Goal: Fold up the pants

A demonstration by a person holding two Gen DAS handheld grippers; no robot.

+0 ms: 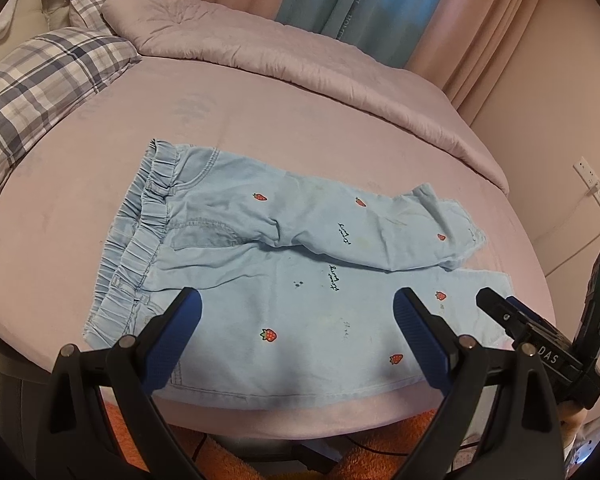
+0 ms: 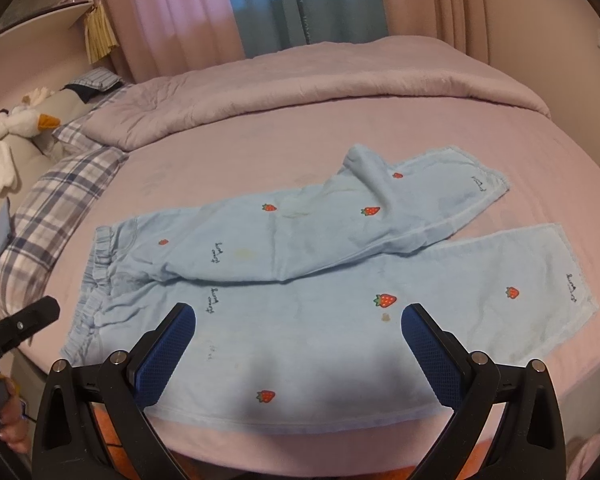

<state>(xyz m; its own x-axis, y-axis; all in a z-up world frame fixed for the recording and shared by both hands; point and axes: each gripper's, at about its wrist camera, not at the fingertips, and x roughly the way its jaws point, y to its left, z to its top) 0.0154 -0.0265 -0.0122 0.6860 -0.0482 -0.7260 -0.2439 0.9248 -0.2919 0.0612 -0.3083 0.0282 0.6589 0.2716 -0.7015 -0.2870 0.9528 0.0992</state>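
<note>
The pants (image 2: 300, 288) lie spread on the near part of the bed (image 2: 260, 152), waistband left, far leg crumpled across the near one; no fold looks made yet. Left gripper (image 1: 298, 312) and right gripper (image 2: 298, 326) hover, fingers spread, holding nothing.

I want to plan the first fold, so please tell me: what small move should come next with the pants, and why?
Probably lower the right gripper toward the far leg's hem to grasp it. Both grippers are open and hold nothing, the left gripper too. The pants lie spread on the bed, and the far leg is wrinkled and crosses slightly over the near one.
</note>
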